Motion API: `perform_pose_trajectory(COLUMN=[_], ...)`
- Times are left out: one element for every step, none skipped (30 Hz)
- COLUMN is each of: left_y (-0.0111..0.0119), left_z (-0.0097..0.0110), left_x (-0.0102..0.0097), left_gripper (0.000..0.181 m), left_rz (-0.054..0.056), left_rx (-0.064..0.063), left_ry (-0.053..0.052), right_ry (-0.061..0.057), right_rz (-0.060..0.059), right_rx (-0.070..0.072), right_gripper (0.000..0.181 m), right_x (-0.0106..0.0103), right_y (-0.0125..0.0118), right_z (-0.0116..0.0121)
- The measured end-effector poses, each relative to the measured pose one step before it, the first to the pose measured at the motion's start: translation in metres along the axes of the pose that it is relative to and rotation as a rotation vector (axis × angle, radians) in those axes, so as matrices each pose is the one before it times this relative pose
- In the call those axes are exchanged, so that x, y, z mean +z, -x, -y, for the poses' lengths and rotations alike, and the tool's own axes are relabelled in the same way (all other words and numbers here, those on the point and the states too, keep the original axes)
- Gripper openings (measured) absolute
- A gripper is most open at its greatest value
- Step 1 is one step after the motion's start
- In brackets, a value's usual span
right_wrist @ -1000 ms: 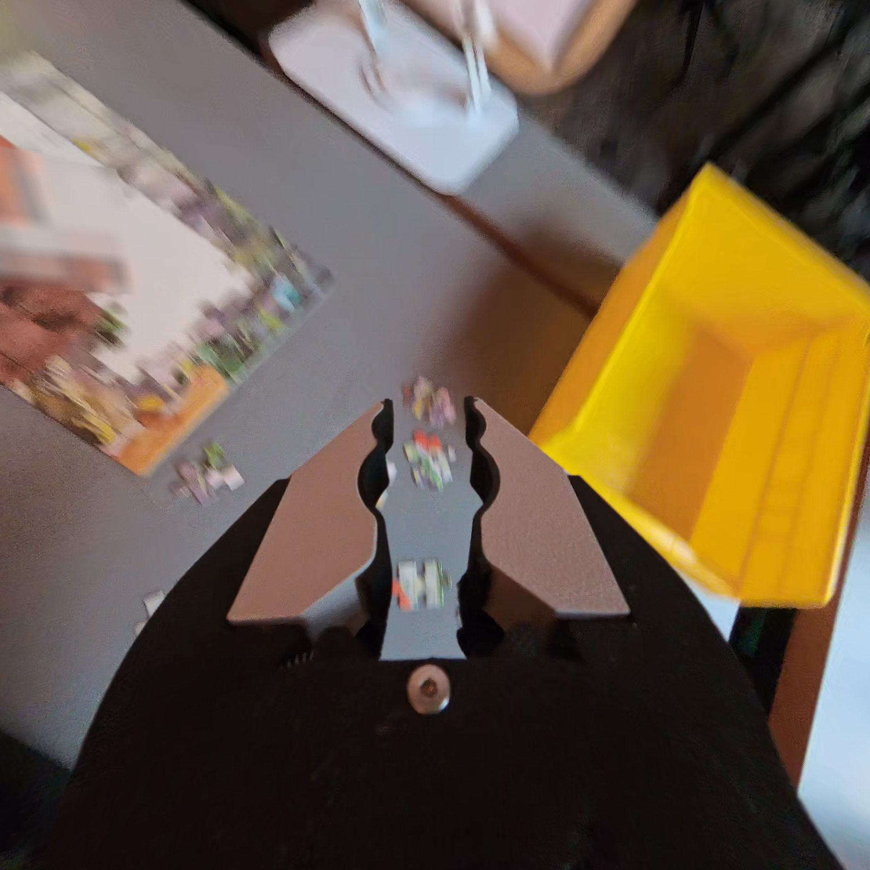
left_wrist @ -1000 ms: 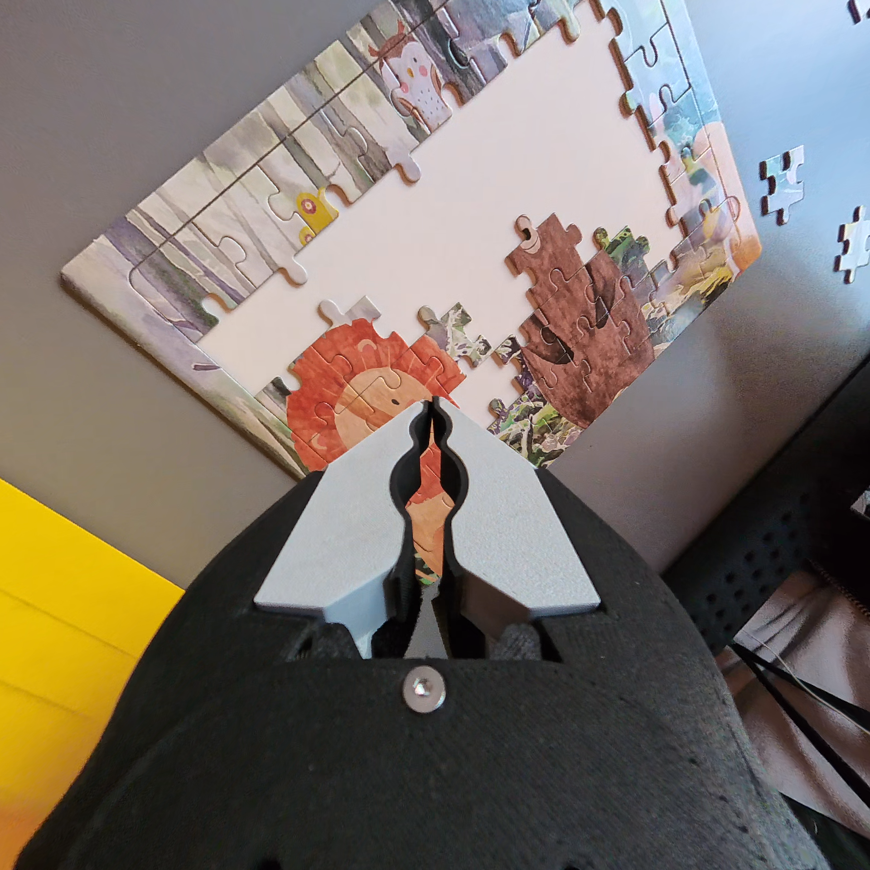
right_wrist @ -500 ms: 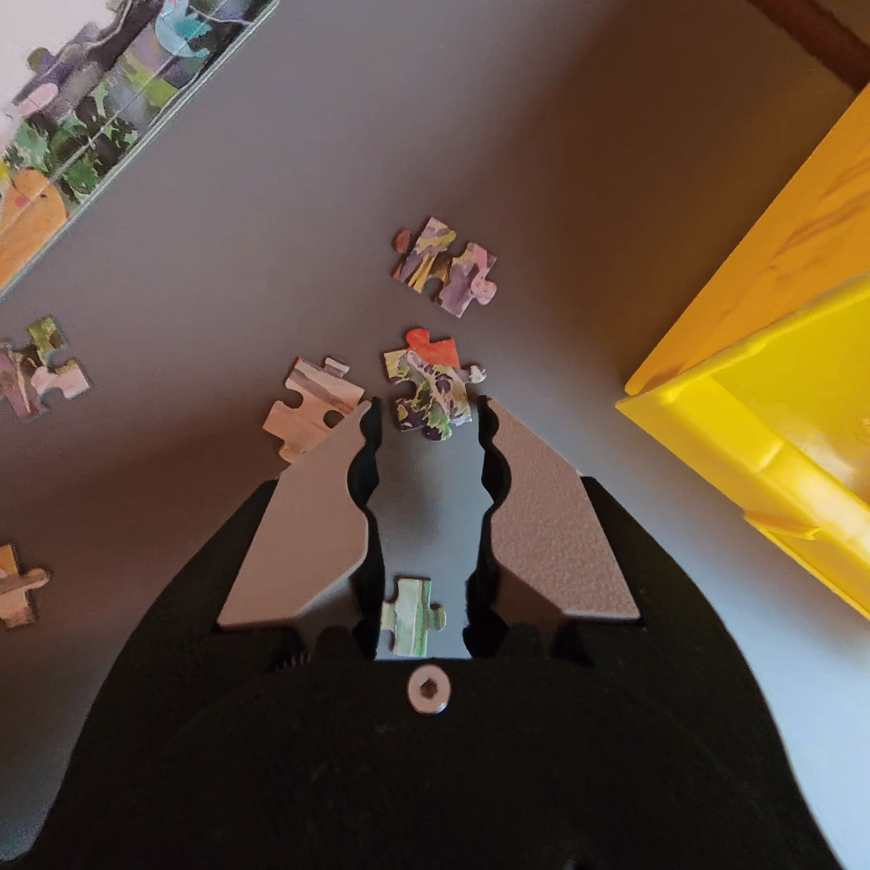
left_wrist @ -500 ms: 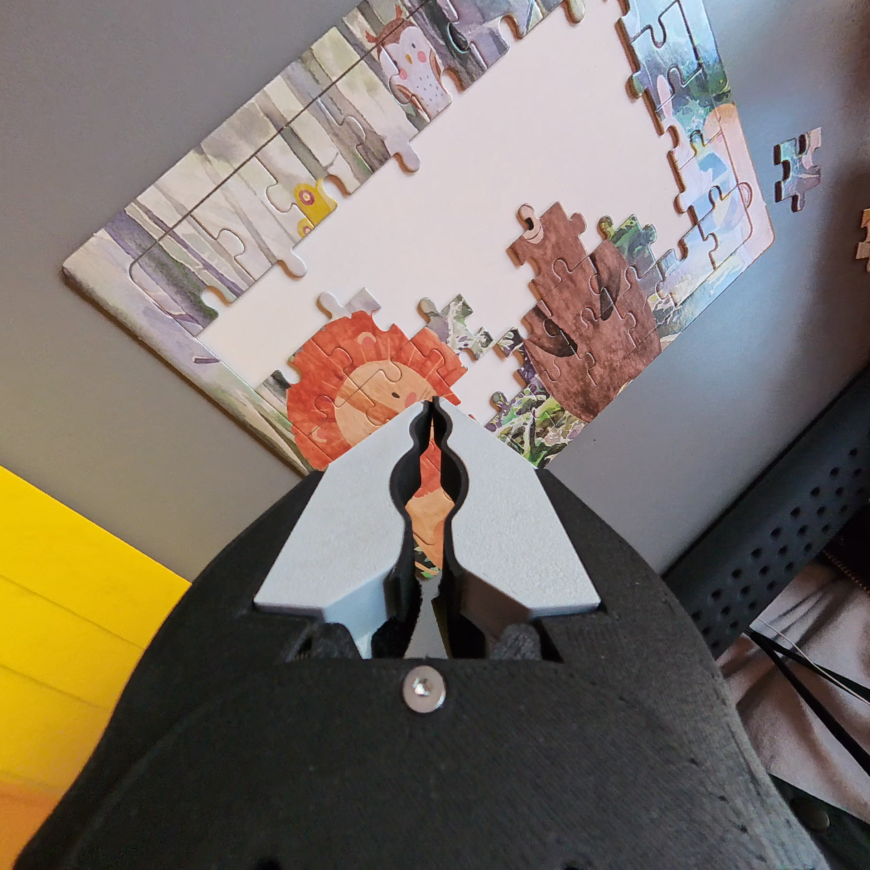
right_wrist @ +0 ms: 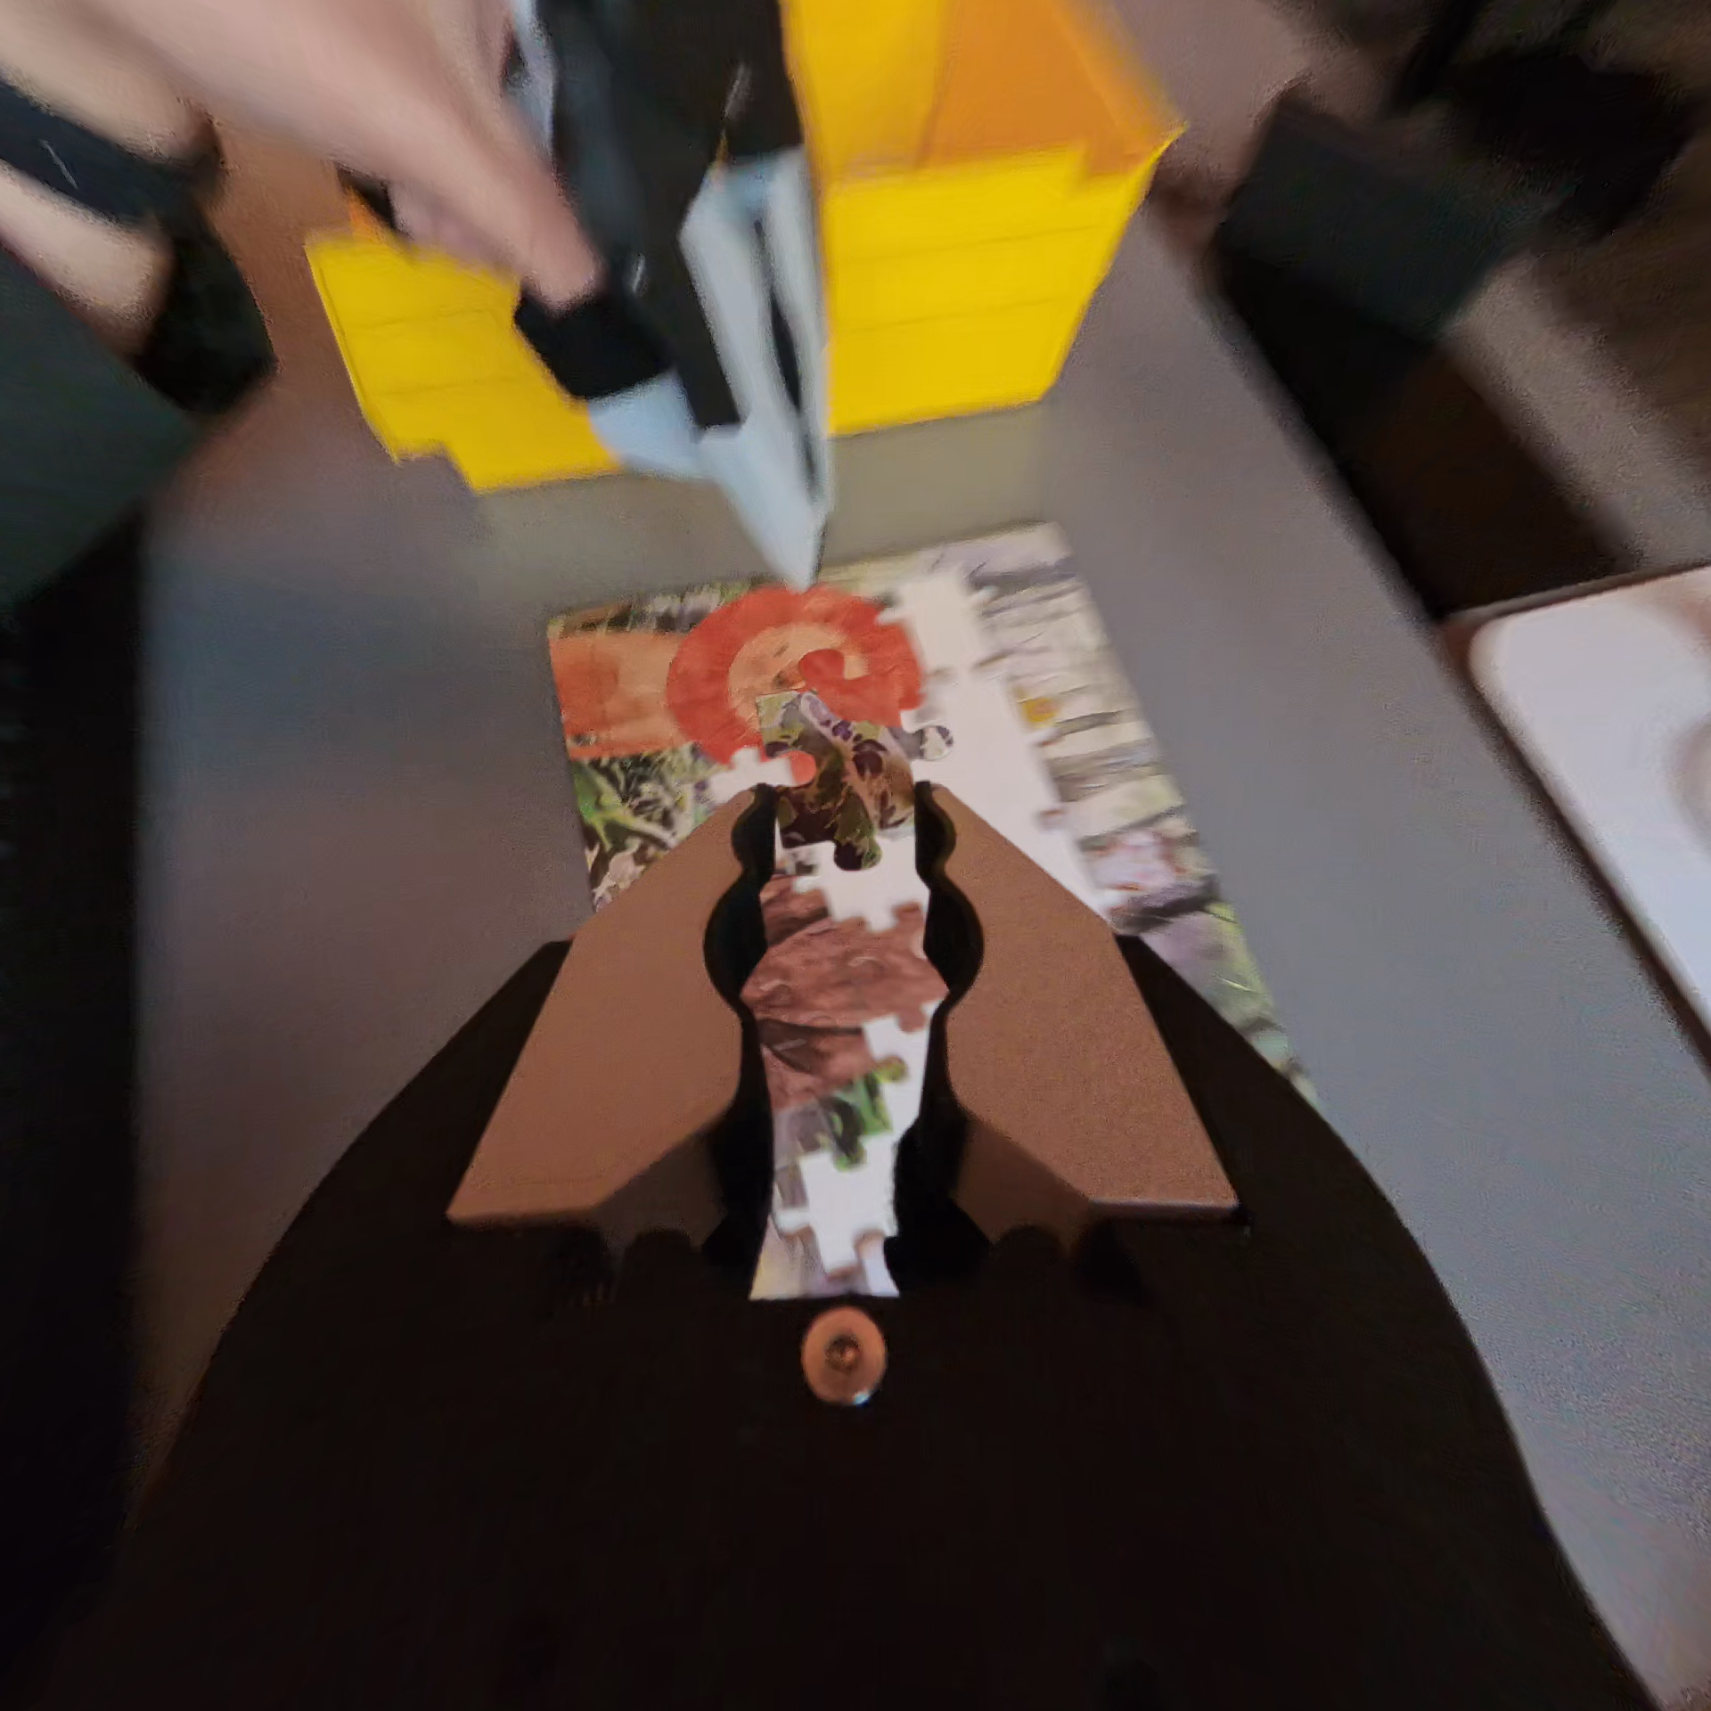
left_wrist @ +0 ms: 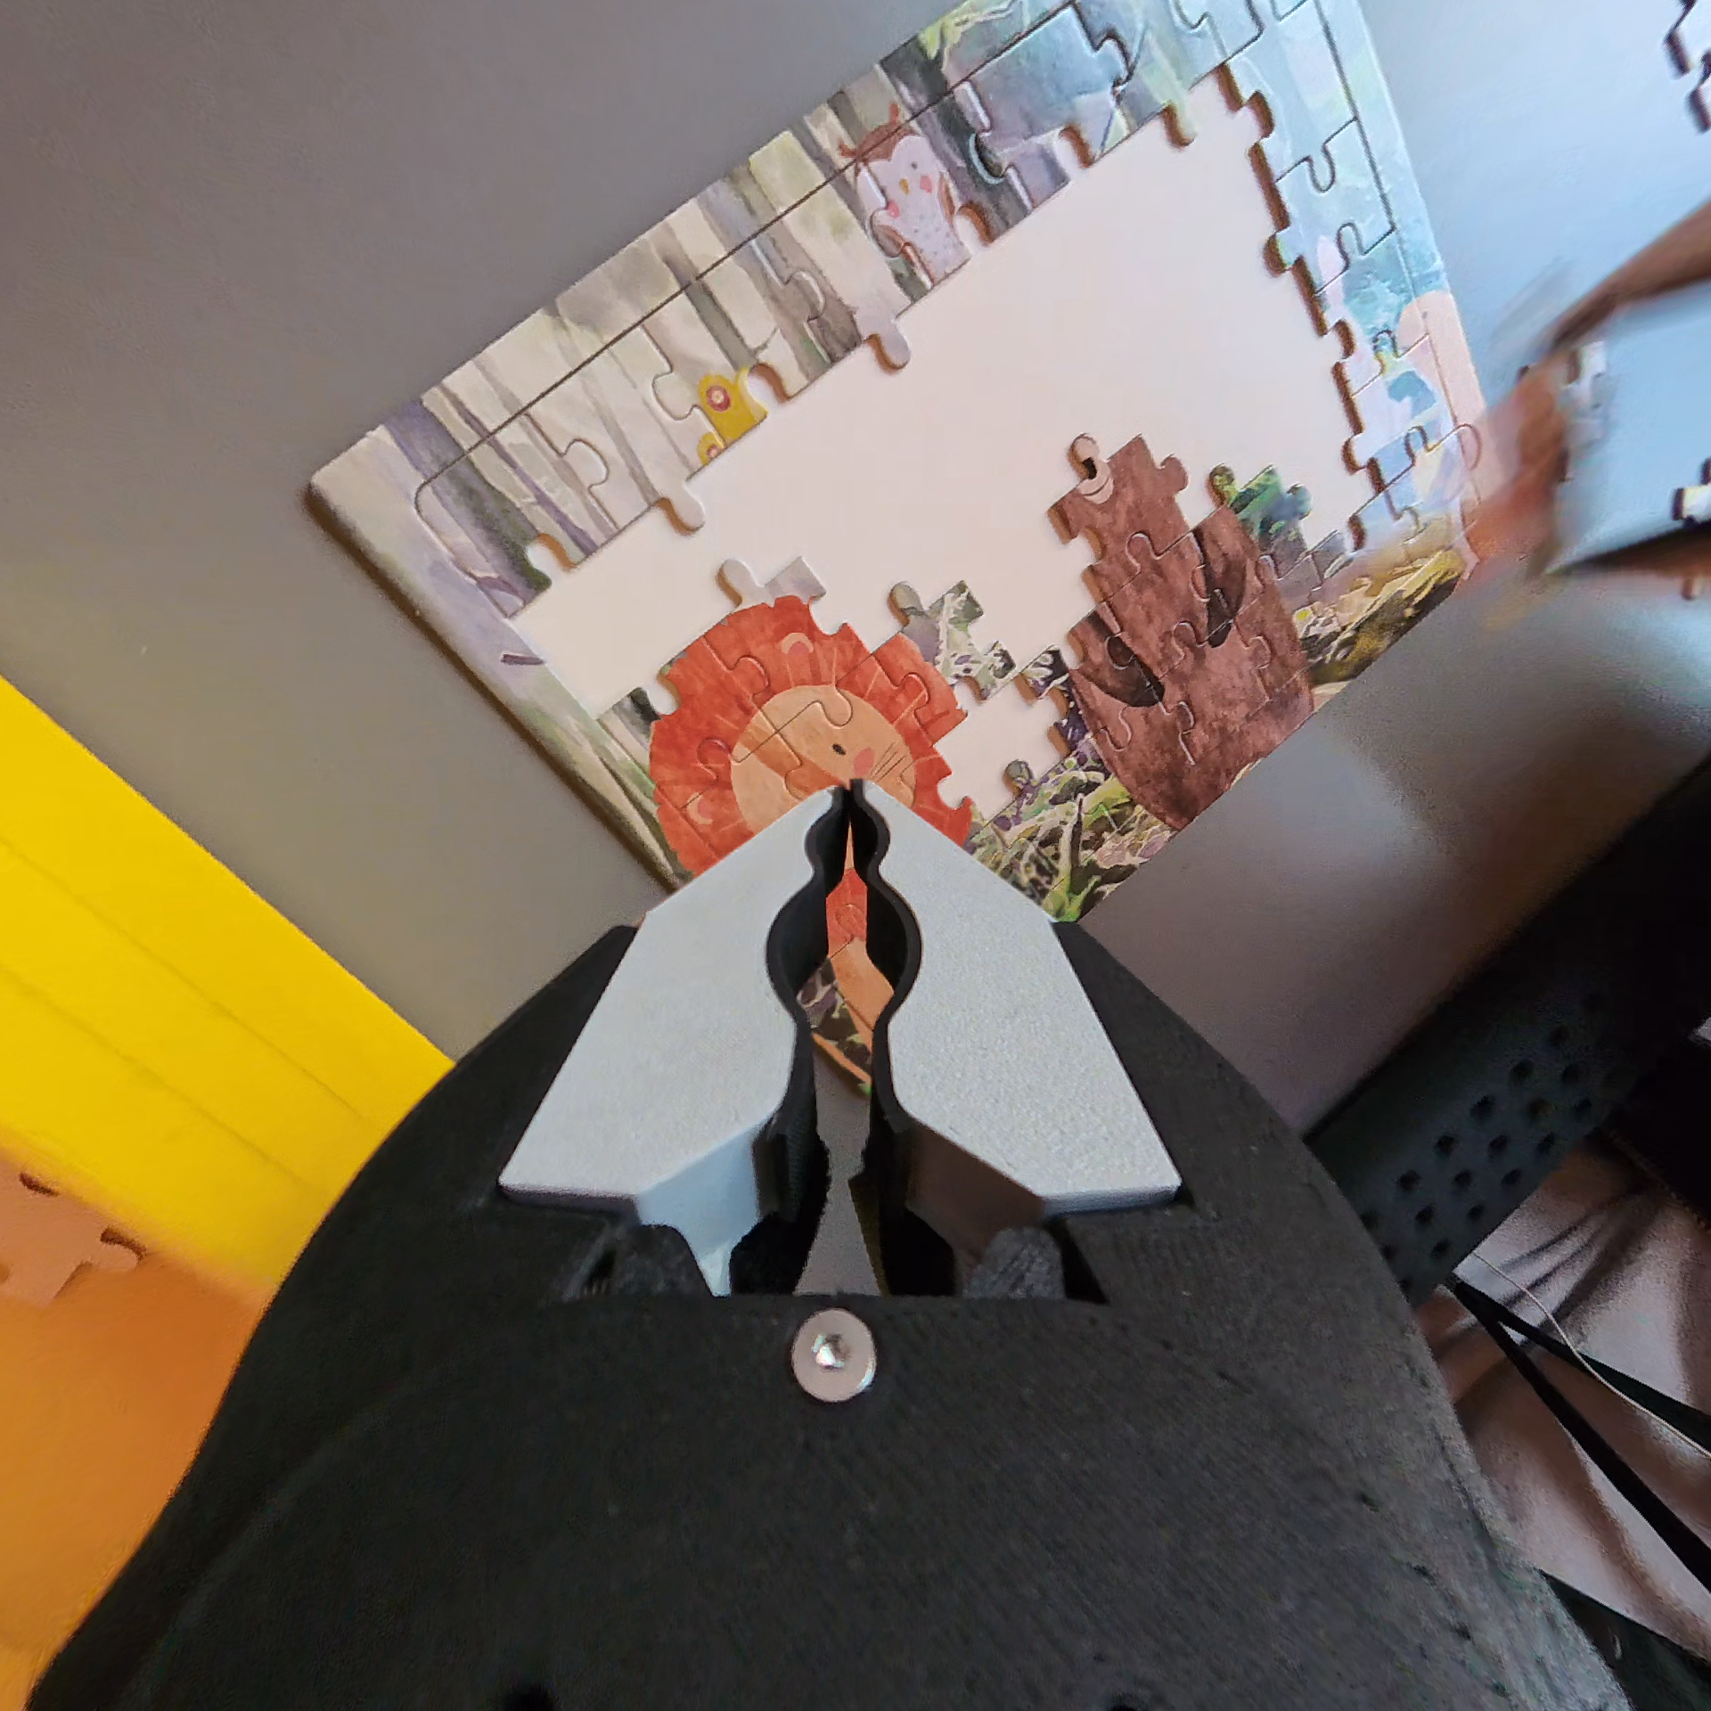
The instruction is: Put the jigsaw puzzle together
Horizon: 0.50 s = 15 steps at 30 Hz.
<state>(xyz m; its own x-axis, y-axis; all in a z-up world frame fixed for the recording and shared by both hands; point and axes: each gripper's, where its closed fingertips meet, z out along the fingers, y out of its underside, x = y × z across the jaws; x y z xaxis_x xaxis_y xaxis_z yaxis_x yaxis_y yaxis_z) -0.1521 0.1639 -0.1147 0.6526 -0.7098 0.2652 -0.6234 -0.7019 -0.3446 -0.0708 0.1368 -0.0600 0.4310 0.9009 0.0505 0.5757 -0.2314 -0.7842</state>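
Note:
The puzzle board (left_wrist: 1018, 444) lies on the grey table, with its border, an orange lion (left_wrist: 796, 722) and a brown stump (left_wrist: 1194, 667) filled in and a white middle left bare. My left gripper (left_wrist: 854, 787) is shut and empty, with its tips over the lion's face. In the right wrist view it (right_wrist: 796, 546) points down at the lion's mane (right_wrist: 741, 667). My right gripper (right_wrist: 844, 796) is shut on a green, purple and red puzzle piece (right_wrist: 833, 787) and holds it above the board (right_wrist: 1065, 741) beside the lion. It shows blurred at the right edge of the left wrist view (left_wrist: 1629, 444).
A yellow bin (right_wrist: 972, 278) stands past the board's far end and shows at the left in the left wrist view (left_wrist: 139, 926). A white tray (right_wrist: 1620, 741) sits at the right. A person's hand (right_wrist: 417, 111) holds the left gripper. A loose piece (left_wrist: 1694, 56) lies off the board.
My right gripper closed on the green, purple and red piece on the table and carried it over the board next to the lion. My left gripper stayed shut over the lion.

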Motion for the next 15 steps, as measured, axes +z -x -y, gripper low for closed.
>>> perform_pose_trajectory(left_y=[0.00198, 0.00142, 0.00069, -0.00044, -0.00154, -0.00137, -0.00121, -0.00164, -0.00211, -0.00276, -0.00290, -0.00276, -0.00270, -0.00215, -0.00117], left_z=[-0.00245, -0.00213, -0.00115, -0.00045, 0.00002, 0.00006, 0.00054, 0.00069, -0.00012, -0.00056, -0.00080, -0.00087, -0.00088, -0.00107, -0.00101], left_x=[0.00040, 0.00060, 0.00063, 0.00063, 0.00062, 0.00060, 0.00098, 0.00130, 0.00179, 0.00248, 0.00310, 0.00338, 0.00399, 0.00360, 0.00359], left_gripper=[0.000, 0.000, 0.000, 0.000, 0.000, 0.000, 0.000, 0.000, 0.000, 0.000, 0.000, 0.000, 0.000, 0.000, 0.000], left_rz=[0.0077, 0.0052, 0.0027, -0.0008, -0.0027, -0.0025, -0.0008, -0.0015, -0.0049, -0.0068, -0.0060, -0.0045, -0.0022, -0.0005, 0.0016], left_rx=[-0.0057, -0.0040, -0.0011, 0.0022, 0.0034, 0.0035, 0.0057, 0.0057, 0.0055, 0.0053, 0.0073, 0.0119, 0.0126, 0.0096, 0.0063], left_ry=[0.0094, 0.0105, 0.0079, 0.0052, 0.0044, 0.0042, 0.0024, 0.0038, 0.0083, 0.0133, 0.0155, 0.0158, 0.0153, 0.0165, 0.0148], right_ry=[0.1041, 0.0719, 0.0310, 0.0111, 0.0302, 0.0276, -0.0016, -0.0194, -0.0124, 0.0116, 0.0171, 0.0146, 0.0105, 0.0099, 0.0071], right_rz=[-0.0009, -0.0089, 0.0302, 0.0460, 0.0053, -0.0239, 0.0026, 0.0271, 0.0186, 0.0001, -0.0039, 0.0003, 0.0022, 0.0036, 0.0013], right_rx=[-0.0375, -0.0279, -0.0030, 0.0190, 0.0079, -0.0075, -0.0017, 0.0128, 0.0113, -0.0015, -0.0098, -0.0078, -0.0030, -0.0028, -0.0043], right_gripper=[0.030, 0.030, 0.030, 0.030, 0.030, 0.030, 0.030, 0.030, 0.030, 0.030, 0.030, 0.030, 0.030, 0.030, 0.030], right_x=[0.02588, 0.02057, 0.01512, 0.00999, 0.00516, 0.00144, -0.00025, -0.00042, 0.00056, 0.00141, 0.00197, 0.00200, 0.00205, 0.00191, 0.00179], right_y=[0.00739, 0.00369, 0.00762, 0.00768, -0.00010, -0.00515, -0.00111, 0.00297, 0.00207, -0.00038, -0.00069, 0.00023, 0.00029, 0.00065, 0.00043], right_z=[-0.01141, -0.00835, -0.00345, -0.00131, -0.00488, -0.00509, -0.00109, 0.00215, 0.00152, -0.00183, -0.00262, -0.00259, -0.00218, -0.00216, -0.00187])
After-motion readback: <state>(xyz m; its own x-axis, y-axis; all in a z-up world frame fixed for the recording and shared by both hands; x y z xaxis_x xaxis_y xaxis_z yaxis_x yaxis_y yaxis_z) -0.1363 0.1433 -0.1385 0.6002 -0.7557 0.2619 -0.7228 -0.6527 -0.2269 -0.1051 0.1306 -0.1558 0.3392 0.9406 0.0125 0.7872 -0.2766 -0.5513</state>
